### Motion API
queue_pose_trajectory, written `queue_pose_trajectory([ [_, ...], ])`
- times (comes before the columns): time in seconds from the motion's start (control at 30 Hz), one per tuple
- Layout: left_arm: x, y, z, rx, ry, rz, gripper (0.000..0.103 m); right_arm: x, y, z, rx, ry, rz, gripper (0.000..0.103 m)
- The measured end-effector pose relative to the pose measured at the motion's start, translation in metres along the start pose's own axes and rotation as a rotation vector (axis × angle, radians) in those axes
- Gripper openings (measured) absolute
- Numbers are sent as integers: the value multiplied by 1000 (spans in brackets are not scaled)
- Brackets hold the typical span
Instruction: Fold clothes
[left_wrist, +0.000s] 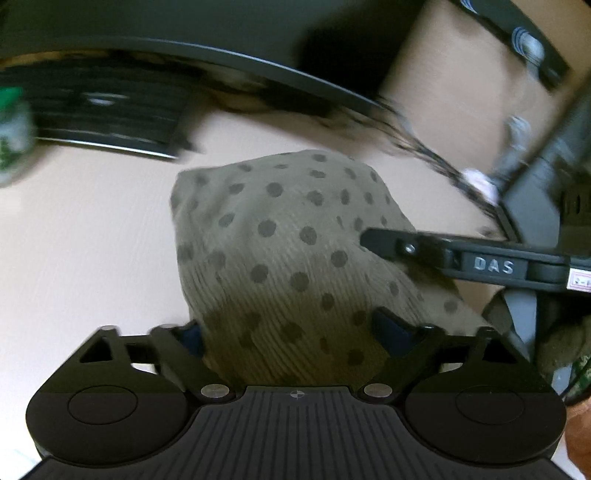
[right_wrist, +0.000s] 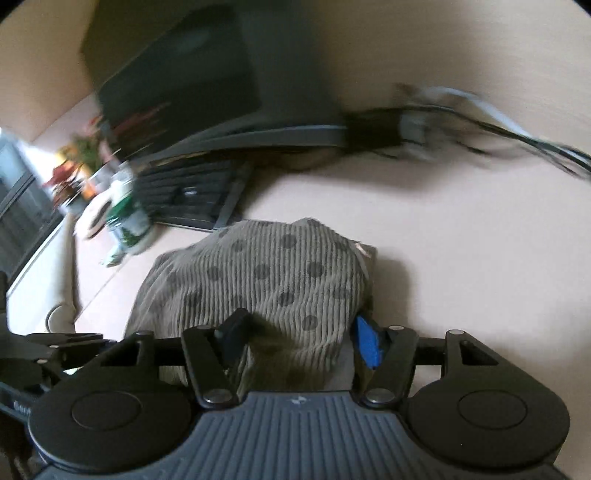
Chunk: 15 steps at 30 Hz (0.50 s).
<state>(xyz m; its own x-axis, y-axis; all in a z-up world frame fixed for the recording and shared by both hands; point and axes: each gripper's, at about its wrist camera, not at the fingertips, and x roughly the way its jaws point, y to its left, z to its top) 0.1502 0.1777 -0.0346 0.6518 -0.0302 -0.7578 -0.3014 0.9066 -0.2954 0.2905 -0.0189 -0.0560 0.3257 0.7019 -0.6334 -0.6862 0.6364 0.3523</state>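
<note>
An olive corduroy garment with dark dots (left_wrist: 280, 236) lies in a folded mound on the pale desk (left_wrist: 74, 240). My left gripper (left_wrist: 291, 332) stands over its near edge with jaws wide, and the cloth fills the space between the blue pads (left_wrist: 391, 328). A finger of my right gripper (left_wrist: 406, 247) reaches over the garment from the right. In the right wrist view the garment (right_wrist: 266, 273) lies between the jaws of my right gripper (right_wrist: 299, 343). The left pad (right_wrist: 232, 339) touches cloth, while a narrow gap shows beside the blue right pad (right_wrist: 367, 345). Everything beyond the grippers is blurred.
A black keyboard (right_wrist: 192, 192) and a dark monitor (right_wrist: 207, 74) stand behind the garment. Cables (right_wrist: 480, 122) trail at the back right. A green and white bottle (right_wrist: 129, 221) and small clutter (right_wrist: 85, 158) stand at the left. Part of my left gripper (right_wrist: 37, 350) shows at the lower left.
</note>
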Motion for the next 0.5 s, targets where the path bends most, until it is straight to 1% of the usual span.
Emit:
queue_pose_trajectory([
  [0.07,-4,21,11,-17,-22,35,82,30,19,16,-58,-10,6,62],
  [0.1,-5,28,17,-19,-32,43,81,42,26,24,-73,-13,3,63],
  [0.17,-6,43,27,-21,-50,55,80,54,39,34,-103,-15,-13,64],
  [0.27,-9,57,37,-12,-57,58,80,66,52,45,-158,-21,-50,70],
  [0.37,-24,60,48,34,-80,100,81,61,55,46,-181,-25,-94,78],
  [0.43,-45,62,58,70,-139,114,84,45,56,43,-198,-33,-123,79],
  [0.47,-53,63,65,77,-169,82,86,35,59,39,-212,-40,-134,81],
  [0.5,-57,64,72,81,-189,32,87,25,63,33,-223,-46,-138,83],
])
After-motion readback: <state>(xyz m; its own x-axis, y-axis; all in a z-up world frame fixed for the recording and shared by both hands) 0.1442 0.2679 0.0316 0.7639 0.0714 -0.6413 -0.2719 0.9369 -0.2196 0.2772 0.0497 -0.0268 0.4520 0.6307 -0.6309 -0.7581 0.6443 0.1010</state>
